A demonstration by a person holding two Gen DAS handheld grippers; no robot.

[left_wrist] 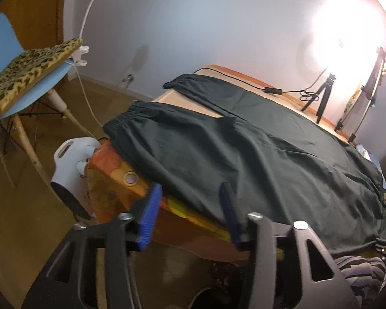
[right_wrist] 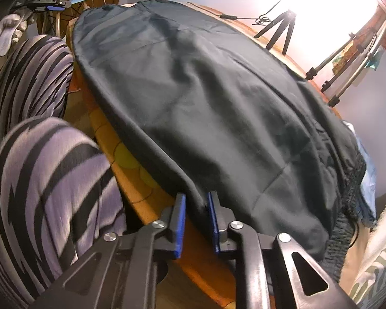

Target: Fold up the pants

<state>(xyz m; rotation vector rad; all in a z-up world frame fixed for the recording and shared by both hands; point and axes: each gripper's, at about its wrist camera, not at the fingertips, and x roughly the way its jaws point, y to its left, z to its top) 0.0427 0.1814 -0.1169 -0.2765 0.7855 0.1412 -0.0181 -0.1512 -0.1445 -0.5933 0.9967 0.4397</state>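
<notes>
Dark pants [left_wrist: 244, 149] lie spread flat over the orange table [left_wrist: 110, 162], legs toward the far left, waistband [right_wrist: 347, 200] at the right end. My left gripper [left_wrist: 190, 193] hovers at the pants' near edge, jaws open; the blue fingers [left_wrist: 151, 206] straddle the hem without touching it. In the right wrist view the pants [right_wrist: 205, 97] fill the table. My right gripper [right_wrist: 196, 200] is at the near edge by the waistband, its narrow jaws closed on a small fold of the hem. The left gripper [right_wrist: 49, 1] shows small at the top left.
A blue chair [left_wrist: 2, 41] with a leopard cushion [left_wrist: 31, 67] and a white heater [left_wrist: 72, 164] stand left of the table. Tripods [left_wrist: 324, 95] and a cable [left_wrist: 272, 90] occupy the far edge. A person's striped legs [right_wrist: 38, 175] press against the near side.
</notes>
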